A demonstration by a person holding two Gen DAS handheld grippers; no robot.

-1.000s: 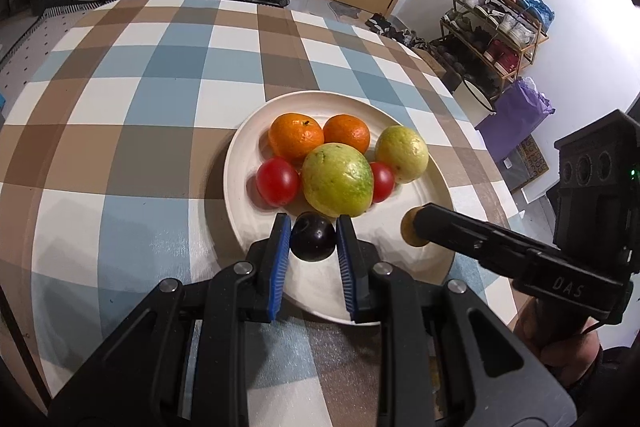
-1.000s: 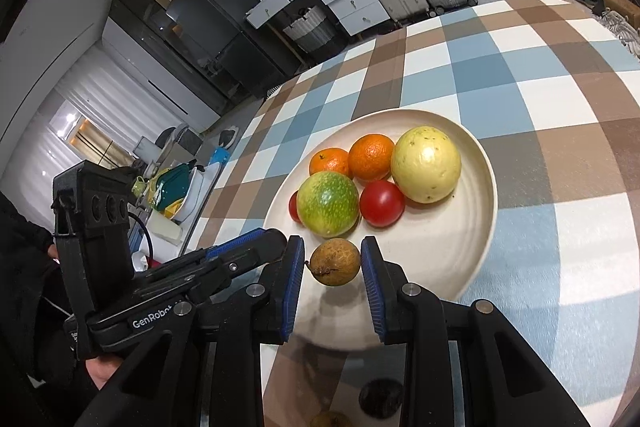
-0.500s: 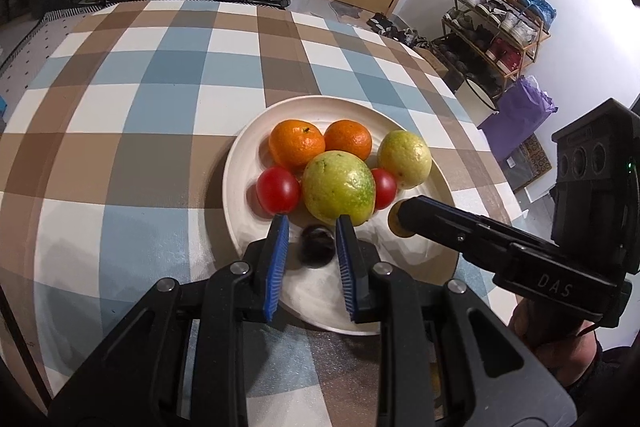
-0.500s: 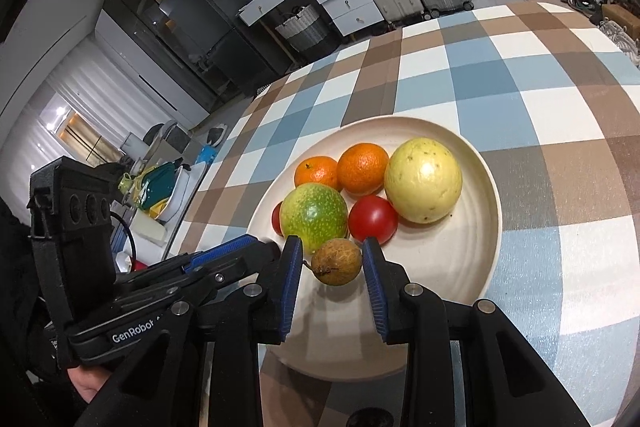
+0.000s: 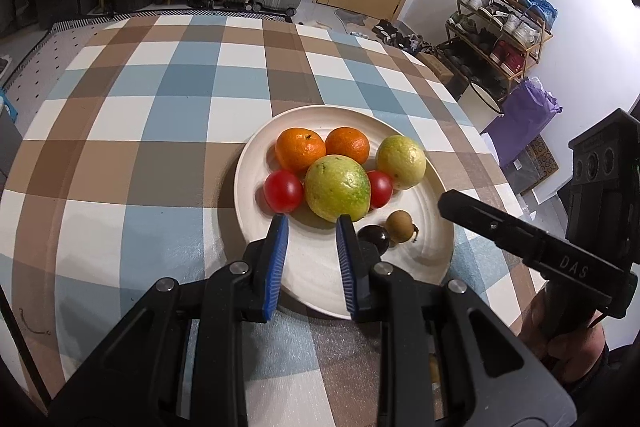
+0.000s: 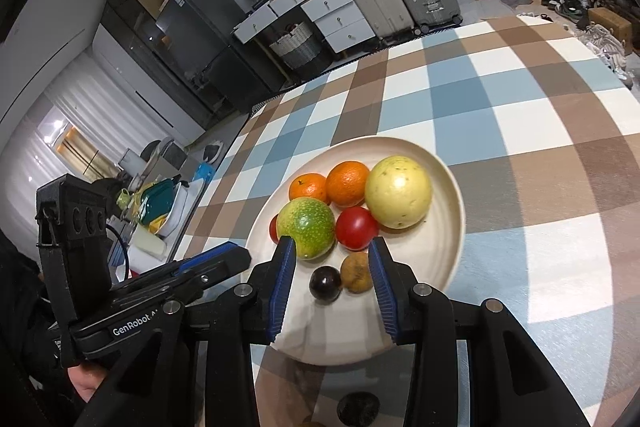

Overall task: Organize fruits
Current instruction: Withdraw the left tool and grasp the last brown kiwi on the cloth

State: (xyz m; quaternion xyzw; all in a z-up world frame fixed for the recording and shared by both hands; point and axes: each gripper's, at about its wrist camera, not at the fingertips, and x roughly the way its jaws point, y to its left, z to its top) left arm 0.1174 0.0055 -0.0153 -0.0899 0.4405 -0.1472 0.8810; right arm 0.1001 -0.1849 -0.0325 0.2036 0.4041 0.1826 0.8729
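A cream plate (image 5: 424, 267) (image 6: 444, 247) on the checked tablecloth holds two oranges (image 5: 300, 149), two red tomatoes (image 5: 283, 191), a green-yellow guava (image 5: 337, 187) (image 6: 306, 227) and a pale yellow fruit (image 5: 401, 161) (image 6: 399, 191). A dark plum (image 5: 374, 237) (image 6: 325, 283) and a small brown fruit (image 5: 400, 225) (image 6: 355, 271) lie side by side on the plate's near part. My left gripper (image 5: 311, 227) is open and empty, just left of the plum. My right gripper (image 6: 332, 251) is open and empty, its fingers either side of both small fruits.
A dark round fruit (image 6: 357, 409) lies on the cloth under my right gripper, near the table's edge. The right gripper's body (image 5: 532, 243) reaches in at the right of the left wrist view. Suitcases, drawers and a shoe rack stand beyond the table.
Both grippers opened and let go. The plum and the brown fruit now rest on the plate, and both grippers have pulled back a little.
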